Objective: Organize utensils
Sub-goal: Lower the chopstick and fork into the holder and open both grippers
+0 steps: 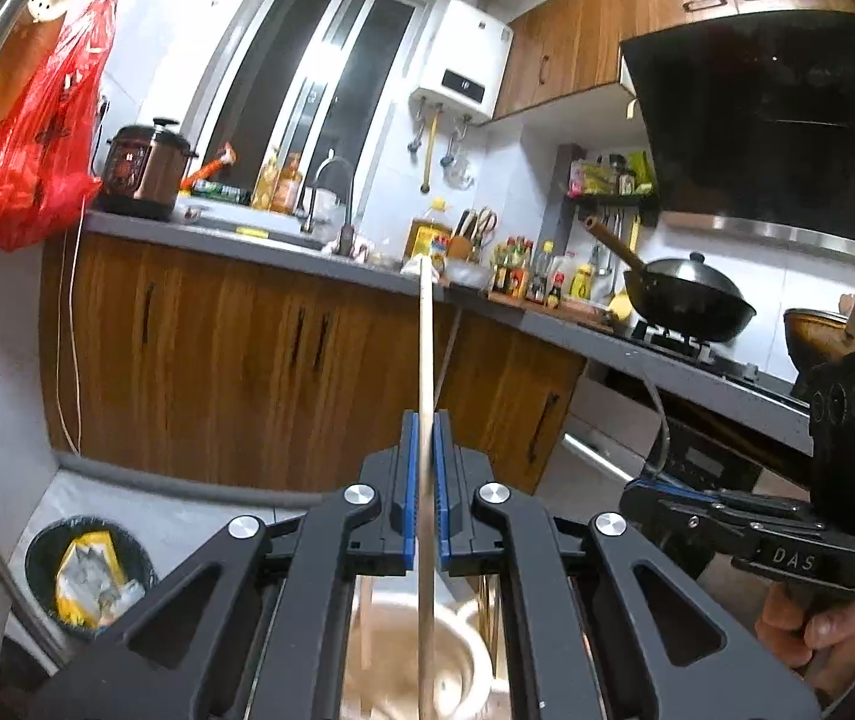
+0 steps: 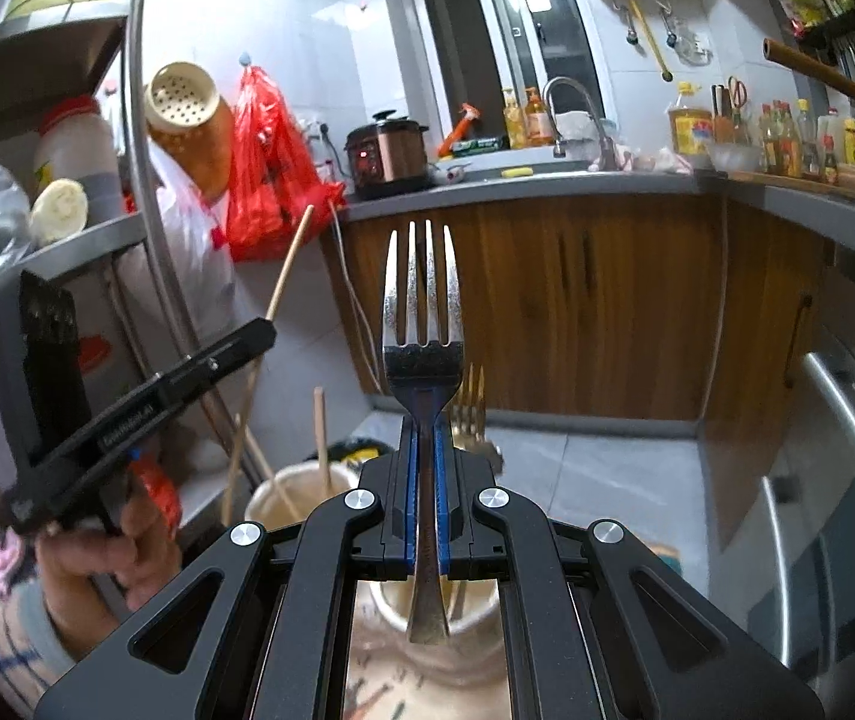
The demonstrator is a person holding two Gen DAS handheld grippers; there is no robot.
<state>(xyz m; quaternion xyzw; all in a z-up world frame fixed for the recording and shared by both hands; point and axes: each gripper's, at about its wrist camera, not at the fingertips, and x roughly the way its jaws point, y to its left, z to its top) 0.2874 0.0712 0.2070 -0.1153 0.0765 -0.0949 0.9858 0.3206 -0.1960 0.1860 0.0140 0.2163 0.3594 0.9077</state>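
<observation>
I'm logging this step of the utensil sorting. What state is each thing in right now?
Left gripper: shut on chopstick.
Chopstick: clamped, pointing forward.
Right gripper: shut on fork.
Fork: clamped by handle, tines forward.
Wok: lidded, on stove.

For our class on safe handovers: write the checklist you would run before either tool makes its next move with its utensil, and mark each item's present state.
1. Left tool shut on the chopstick: ok.
2. Right tool shut on the fork: ok.
3. Fork straight between the pads, tines forward: ok.
4. The two tools apart from each other: ok.
5. Cream holder below still has room: cannot tell.
</observation>
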